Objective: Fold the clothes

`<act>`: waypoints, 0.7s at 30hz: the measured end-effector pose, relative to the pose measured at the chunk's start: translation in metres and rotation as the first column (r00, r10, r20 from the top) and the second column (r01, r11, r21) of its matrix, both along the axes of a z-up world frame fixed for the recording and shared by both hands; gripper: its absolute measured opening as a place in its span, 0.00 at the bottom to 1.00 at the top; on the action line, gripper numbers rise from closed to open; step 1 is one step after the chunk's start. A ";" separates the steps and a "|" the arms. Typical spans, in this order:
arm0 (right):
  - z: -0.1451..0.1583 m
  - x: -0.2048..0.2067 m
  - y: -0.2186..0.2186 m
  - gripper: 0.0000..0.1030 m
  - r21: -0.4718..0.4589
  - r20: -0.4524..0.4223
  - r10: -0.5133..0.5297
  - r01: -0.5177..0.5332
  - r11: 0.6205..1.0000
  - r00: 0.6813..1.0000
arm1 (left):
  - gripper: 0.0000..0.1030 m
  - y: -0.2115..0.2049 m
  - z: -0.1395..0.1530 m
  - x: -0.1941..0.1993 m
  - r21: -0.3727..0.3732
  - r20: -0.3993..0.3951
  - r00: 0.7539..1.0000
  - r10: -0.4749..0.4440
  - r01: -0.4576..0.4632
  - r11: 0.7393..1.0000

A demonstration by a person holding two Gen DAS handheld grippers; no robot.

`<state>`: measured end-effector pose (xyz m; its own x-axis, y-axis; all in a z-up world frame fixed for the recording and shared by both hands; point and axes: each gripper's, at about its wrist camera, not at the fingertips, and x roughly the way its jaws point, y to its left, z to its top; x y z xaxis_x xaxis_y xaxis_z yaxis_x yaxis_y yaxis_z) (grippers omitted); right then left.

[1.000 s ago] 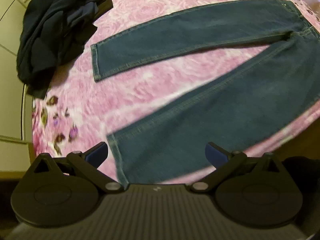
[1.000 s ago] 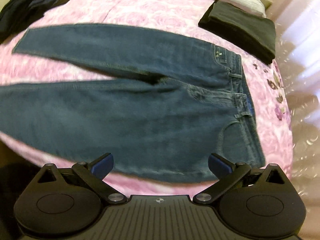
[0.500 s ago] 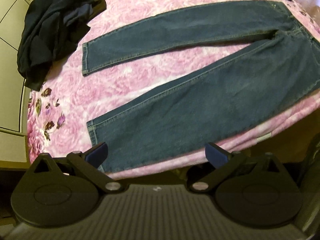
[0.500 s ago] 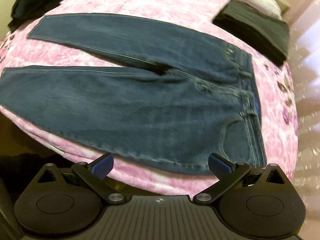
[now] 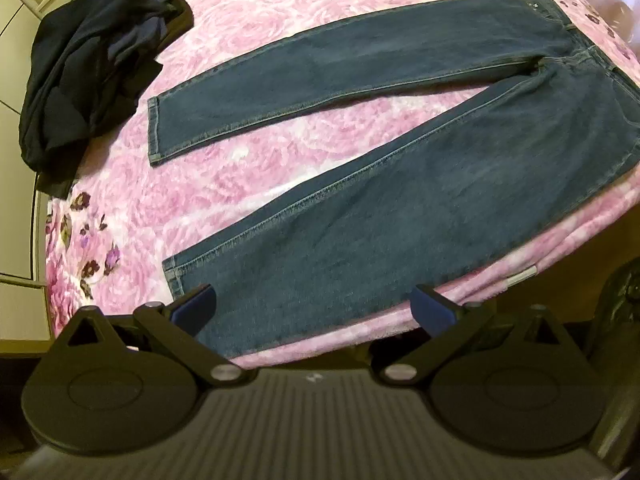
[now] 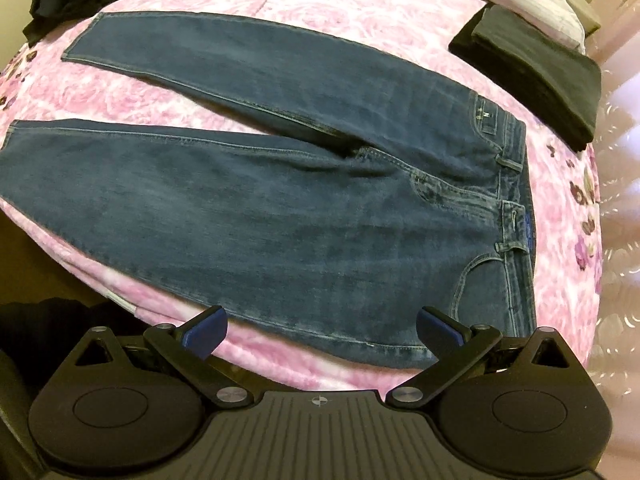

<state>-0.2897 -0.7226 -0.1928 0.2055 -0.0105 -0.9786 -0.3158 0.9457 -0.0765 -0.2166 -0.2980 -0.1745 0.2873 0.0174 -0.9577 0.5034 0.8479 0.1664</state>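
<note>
We are holding both tools just off the near edge of the bed [image 5: 224,184], with a pair of jeans [image 5: 400,208] lying flat on the pink flowered blanket, front side up, its two legs spread apart in a V. The left gripper [image 5: 314,306] is hanging over the hem end of the near leg, fingers spread wide and gripping nothing. The right gripper [image 6: 322,326] is hanging by the near side seam at the hip, just short of the waistband [image 6: 512,216], its fingers likewise wide apart and empty.

The step we are judging to be in hand is the first fold, bringing the near leg over onto the far one. To do it well, we should be pinching both layers of denim at the near edge, one hand at the hem corner and one at the waistband corner, so the leg lifts as one straight line. Denim is heavy and stiff, so a shallow bite may slip. We should be carrying both ends across together, landing hem on hem [image 5: 154,132] and seam on seam.

A heap of dark clothes [image 5: 92,76] is sitting near the far hem, and a folded black stack [image 6: 536,72] near the waistband; both are clear of the jeans.
</note>
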 end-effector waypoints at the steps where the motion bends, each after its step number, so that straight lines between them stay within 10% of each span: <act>1: 0.000 0.000 0.000 1.00 0.001 -0.001 -0.002 0.002 1.000 1.000 | 0.99 -0.001 0.000 0.001 -0.001 -0.001 1.000 -0.003 0.003 1.000; 21: -0.004 -0.012 -0.004 1.00 0.001 -0.020 -0.005 0.005 1.000 1.000 | 0.99 -0.010 -0.006 -0.006 0.005 -0.023 0.999 -0.028 0.028 1.000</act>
